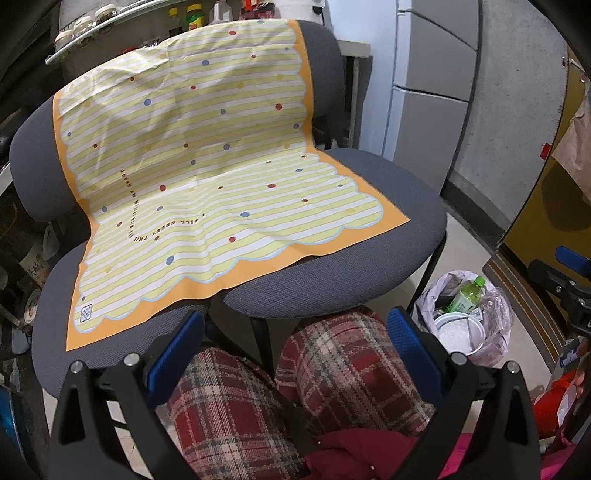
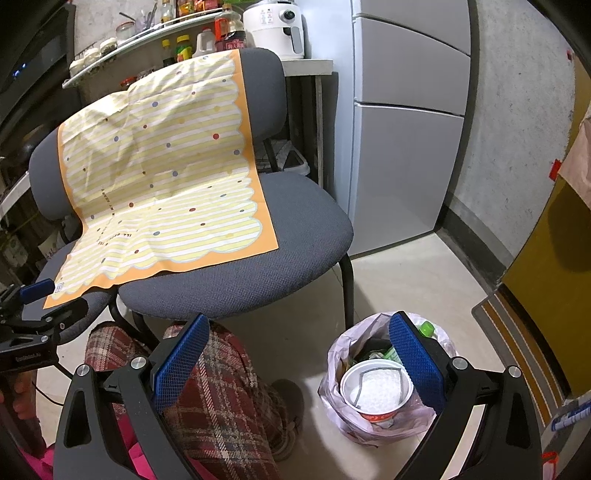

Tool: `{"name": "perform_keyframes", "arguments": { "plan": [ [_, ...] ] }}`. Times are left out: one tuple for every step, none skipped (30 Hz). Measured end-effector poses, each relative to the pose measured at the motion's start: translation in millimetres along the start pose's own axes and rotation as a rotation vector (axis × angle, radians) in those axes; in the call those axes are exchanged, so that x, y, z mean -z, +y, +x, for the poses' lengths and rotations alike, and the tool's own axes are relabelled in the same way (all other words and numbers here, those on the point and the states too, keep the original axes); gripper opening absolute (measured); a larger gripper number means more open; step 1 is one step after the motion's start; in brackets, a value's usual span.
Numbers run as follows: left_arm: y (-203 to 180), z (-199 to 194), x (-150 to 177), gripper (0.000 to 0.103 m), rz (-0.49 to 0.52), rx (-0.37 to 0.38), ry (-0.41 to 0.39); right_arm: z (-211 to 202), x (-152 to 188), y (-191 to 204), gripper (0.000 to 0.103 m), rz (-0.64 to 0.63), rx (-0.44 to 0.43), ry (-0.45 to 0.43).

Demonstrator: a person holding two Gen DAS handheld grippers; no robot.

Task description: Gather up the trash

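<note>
A pale plastic trash bag [image 2: 340, 417] [image 1: 496, 343] stands on the floor to the right of the chairs. Inside it lie a white instant-noodle cup [image 2: 375, 387] [image 1: 460, 330], a green-capped bottle [image 1: 466, 295] [image 2: 426, 327] and a clear crushed bottle [image 1: 495, 301]. My right gripper [image 2: 299, 363] is open above the floor, its right finger over the bag's rim, nothing between its blue pads. My left gripper [image 1: 295, 349] is open too, held over a person's plaid-trousered knees [image 1: 332, 373], empty. A yellow striped sheet [image 1: 207, 177] [image 2: 162, 192] with an orange border drapes over the grey chairs.
Two grey chairs [image 1: 351, 258] [image 2: 258, 266] stand side by side against a cluttered shelf [image 2: 147, 29]. A grey fridge [image 2: 410, 110] is at the right, with a yellow door [image 2: 546, 258] and a doormat [image 2: 517, 332] beyond. The tiled floor [image 2: 406, 280] lies between the chair and the door.
</note>
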State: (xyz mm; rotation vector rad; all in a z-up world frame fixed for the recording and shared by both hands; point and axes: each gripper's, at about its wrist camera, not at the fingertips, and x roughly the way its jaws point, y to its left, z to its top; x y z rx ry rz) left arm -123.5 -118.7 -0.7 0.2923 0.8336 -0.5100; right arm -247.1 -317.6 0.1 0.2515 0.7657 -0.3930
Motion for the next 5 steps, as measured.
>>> {"name": "perform_keyframes", "arguments": {
  "plan": [
    [1.9, 0.8, 0.1, 0.096, -0.001, -0.017, 0.001, 0.7, -1.4, 3.0, 0.097, -0.001, -0.001, 0.002],
    [2.2, 0.7, -0.3, 0.096, -0.002, -0.026, 0.0, 2.0, -2.2, 4.4, 0.097, -0.004, -0.006, 0.003],
    [3.3, 0.8, -0.3, 0.096, -0.006, -0.032, 0.0, 3.2, -3.8, 7.2, 0.097, -0.006, -0.009, 0.003],
    [4.9, 1.3, -0.3, 0.096, -0.011, -0.034, 0.002, 4.9, -5.7, 9.6, 0.097, -0.01, -0.014, 0.003],
    [7.7, 2.4, -0.1, 0.096, -0.019, -0.036, 0.005, 6.4, -7.7, 12.1, 0.097, -0.013, -0.017, 0.003]
  ]
}}
